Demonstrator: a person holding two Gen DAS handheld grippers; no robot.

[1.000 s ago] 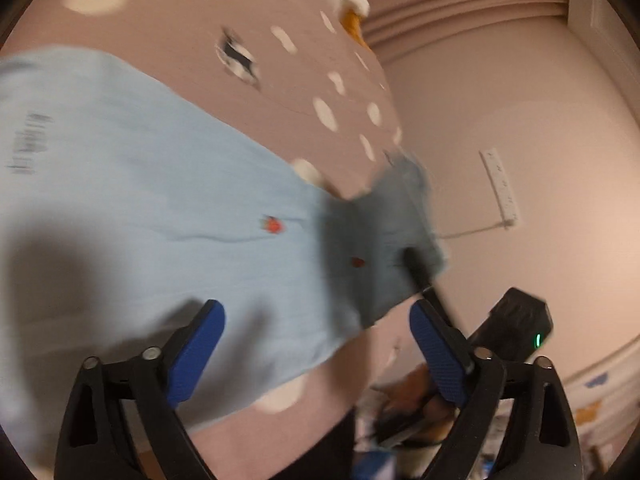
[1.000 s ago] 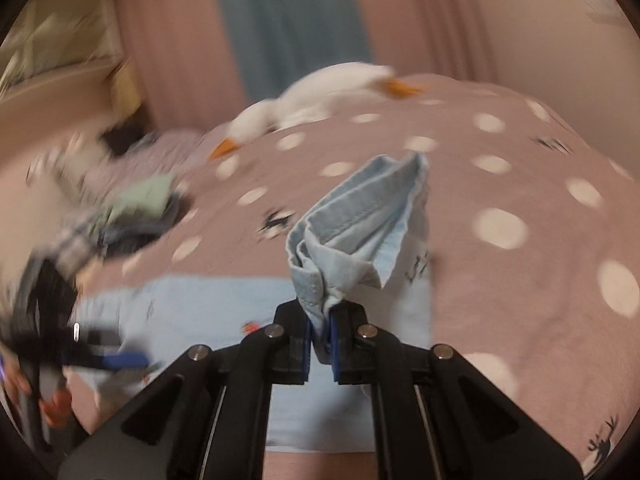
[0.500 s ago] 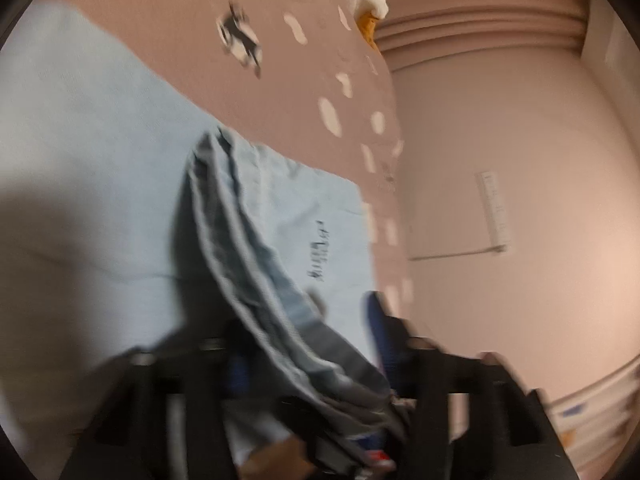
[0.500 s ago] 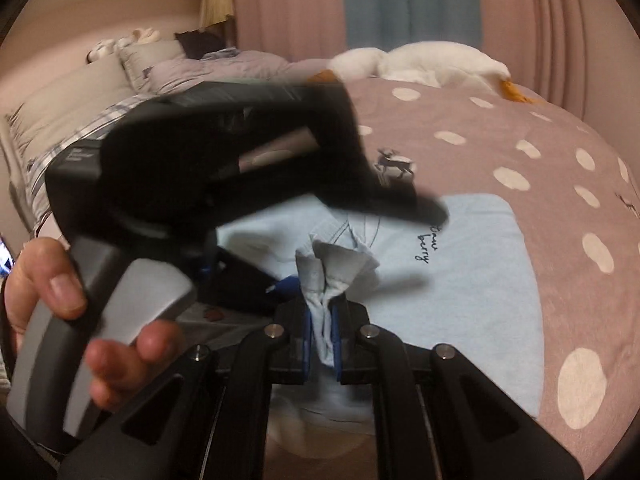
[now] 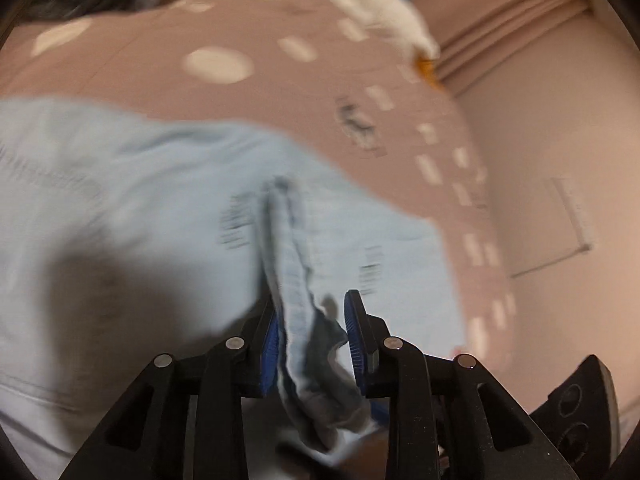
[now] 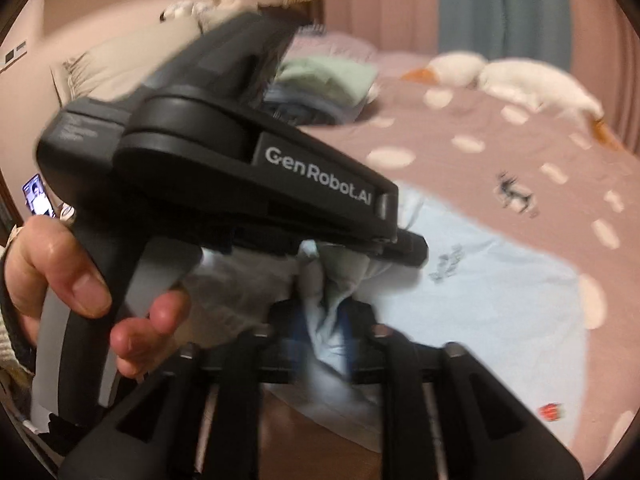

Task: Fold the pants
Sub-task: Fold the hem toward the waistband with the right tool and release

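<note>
A bed (image 5: 304, 92) covered in a pink spread with pale dots fills the upper half of the left wrist view, a pink wall rising at the right edge. A white plush goose (image 5: 372, 8) lies blurred at the top centre. The light blue pants (image 5: 132, 208) spread flat across the left and middle of the frame. A bunched ridge of their fabric runs down the centre into the left tool (image 5: 314, 336); its blue pads (image 5: 352, 332) stand apart, the left pad touching the cloth and a gap showing on the right, so the tool is open around the fold, not clamped.

In the right wrist view the same bed (image 6: 480, 140) fills the upper right, with curtains behind and the plush goose (image 6: 532, 84) at the top right. A pile of clothes (image 6: 324, 88) sits at upper centre. The pants (image 6: 492, 304) lie at centre right. The left tool's black body (image 6: 248, 168), held by the left hand (image 6: 80, 280), crosses the left half. At bottom centre the right tool (image 6: 322, 332) is blurred; bunched fabric sits between its fingers, but I cannot tell whether it is clamped.
</note>
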